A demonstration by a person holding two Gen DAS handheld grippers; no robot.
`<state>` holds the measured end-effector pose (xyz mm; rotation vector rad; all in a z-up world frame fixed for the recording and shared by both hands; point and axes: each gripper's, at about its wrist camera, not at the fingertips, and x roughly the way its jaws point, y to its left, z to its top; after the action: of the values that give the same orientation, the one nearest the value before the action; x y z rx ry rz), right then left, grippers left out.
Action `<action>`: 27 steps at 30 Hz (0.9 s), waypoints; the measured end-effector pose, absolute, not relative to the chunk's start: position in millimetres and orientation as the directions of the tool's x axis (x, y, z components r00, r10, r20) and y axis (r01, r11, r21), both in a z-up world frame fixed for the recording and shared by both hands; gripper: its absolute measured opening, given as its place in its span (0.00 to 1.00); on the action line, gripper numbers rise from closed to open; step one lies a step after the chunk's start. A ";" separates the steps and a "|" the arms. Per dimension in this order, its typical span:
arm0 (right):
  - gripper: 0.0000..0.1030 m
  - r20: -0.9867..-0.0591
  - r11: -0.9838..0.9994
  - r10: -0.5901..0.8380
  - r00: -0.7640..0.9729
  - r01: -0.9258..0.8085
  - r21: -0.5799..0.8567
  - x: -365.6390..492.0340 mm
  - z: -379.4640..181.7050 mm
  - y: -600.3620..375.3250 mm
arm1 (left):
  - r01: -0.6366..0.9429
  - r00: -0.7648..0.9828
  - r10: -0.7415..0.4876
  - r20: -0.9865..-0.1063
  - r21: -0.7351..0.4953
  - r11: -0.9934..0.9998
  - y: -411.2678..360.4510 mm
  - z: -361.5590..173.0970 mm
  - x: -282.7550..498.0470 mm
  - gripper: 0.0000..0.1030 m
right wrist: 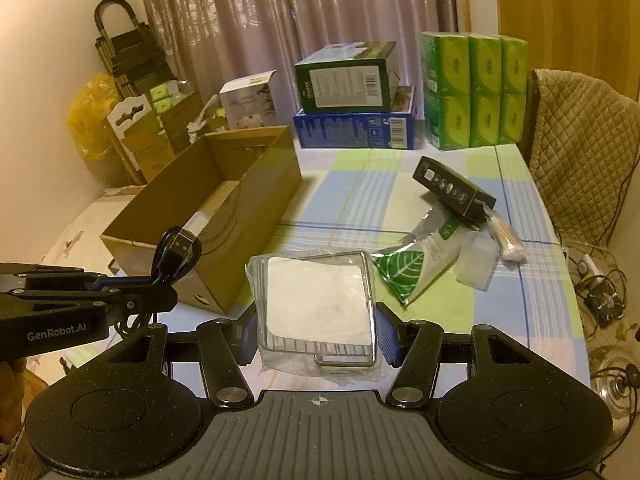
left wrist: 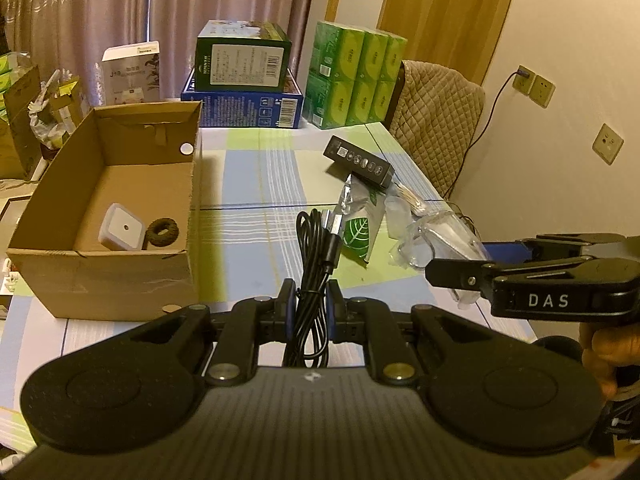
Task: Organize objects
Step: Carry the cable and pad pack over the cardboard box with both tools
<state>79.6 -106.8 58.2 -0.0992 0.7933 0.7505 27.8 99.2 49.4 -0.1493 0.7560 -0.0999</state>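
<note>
Checked tablecloth (left wrist: 256,176); left tool (left wrist: 311,298) clamps coiled black cable (left wrist: 316,248).

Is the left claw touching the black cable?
Touching. In the left wrist view the left claw has both blue pads pressed against the bundled black cable, with no gap on either side.

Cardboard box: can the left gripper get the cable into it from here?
Probably yes. The left gripper, shut on the black USB cable, is beside the cardboard box, whose top is open.
</note>
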 end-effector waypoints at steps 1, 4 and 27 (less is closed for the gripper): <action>0.52 -0.678 0.739 0.574 0.460 -0.647 0.187 79.1 58.2 -105.2 | 0.033 0.725 -0.142 -0.674 -0.172 0.985 100.9 49.6 27.4 0.11; 0.52 -0.679 0.734 0.577 0.454 -0.654 0.186 79.2 58.2 -98.6 | 0.021 0.730 -0.135 -0.670 -0.176 0.984 107.9 50.5 25.4 0.11; 0.52 -0.628 0.599 0.690 0.361 -0.771 0.215 101.2 78.9 51.8 | -0.174 0.744 0.077 -0.663 -0.081 0.981 266.5 73.6 42.7 0.11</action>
<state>101.2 51.8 78.9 -0.1235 0.7451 0.9439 42.7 266.5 73.6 -0.1408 0.7190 0.1376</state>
